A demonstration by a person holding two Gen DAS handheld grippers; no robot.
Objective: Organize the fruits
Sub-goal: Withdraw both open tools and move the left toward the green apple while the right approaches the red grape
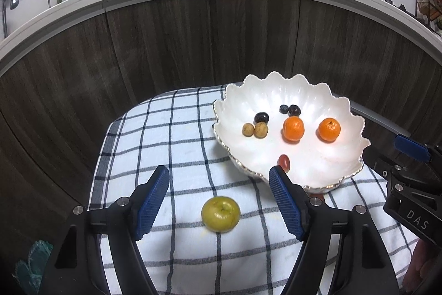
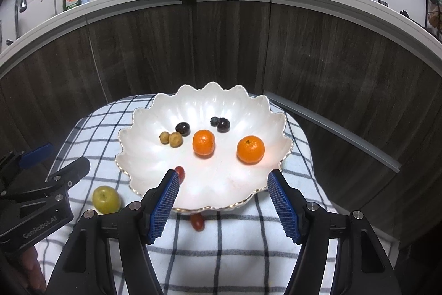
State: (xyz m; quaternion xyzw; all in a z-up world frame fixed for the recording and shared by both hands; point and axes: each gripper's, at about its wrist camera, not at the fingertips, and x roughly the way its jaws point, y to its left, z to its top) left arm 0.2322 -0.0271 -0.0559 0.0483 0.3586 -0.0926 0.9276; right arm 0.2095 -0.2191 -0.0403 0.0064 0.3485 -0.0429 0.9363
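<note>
Left hand-held gripper [image 1: 219, 199] gapes wide, straddling green fruit [image 1: 220, 214] untouched.

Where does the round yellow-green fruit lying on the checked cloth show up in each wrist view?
Left wrist: the round yellow-green fruit lies low centre, between the open left gripper fingers.
Right wrist: lower left, outside the bowl.
Shared landmark: the white scalloped bowl.

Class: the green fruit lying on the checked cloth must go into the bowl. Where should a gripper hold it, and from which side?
Grip the green fruit across its widest, rounded sides, coming down from above with the open left gripper, which already straddles it. Its stem dimple faces up, and the cloth around it is bare.
</note>
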